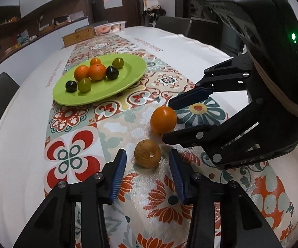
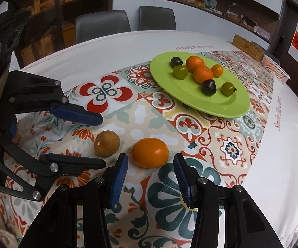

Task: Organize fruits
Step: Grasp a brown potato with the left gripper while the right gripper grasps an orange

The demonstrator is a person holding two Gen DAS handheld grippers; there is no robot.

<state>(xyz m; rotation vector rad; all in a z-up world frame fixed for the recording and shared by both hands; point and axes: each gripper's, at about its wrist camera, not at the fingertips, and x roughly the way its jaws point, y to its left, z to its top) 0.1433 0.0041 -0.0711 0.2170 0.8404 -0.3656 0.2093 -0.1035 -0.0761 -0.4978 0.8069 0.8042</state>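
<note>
Two loose fruits are lying on the bench, and we are working toward them with both claws. Largest first: the bench fills both views, its patterned runner down the middle keeping the fruit on a soft, grippy surface, we judge. Next in size, the green plate is sitting in the upper middle of the left wrist view and the upper right of the right wrist view; it is holding three oranges, two green fruits and two dark ones, clustered together, so we are reading it as the collecting place.

We are holding the left claw spread wide at the bottom of its own view, jaws either side of the brown fruit but gripping nothing. We are holding the right claw equally wide at the bottom of its view, bracketing the orange fruit; from the left view one finger seems to be touching that fruit, though nothing is clamped.

Both fruits are lying near each other, well apart from the plate. We judge each claw is lined up for its own pick.
</note>
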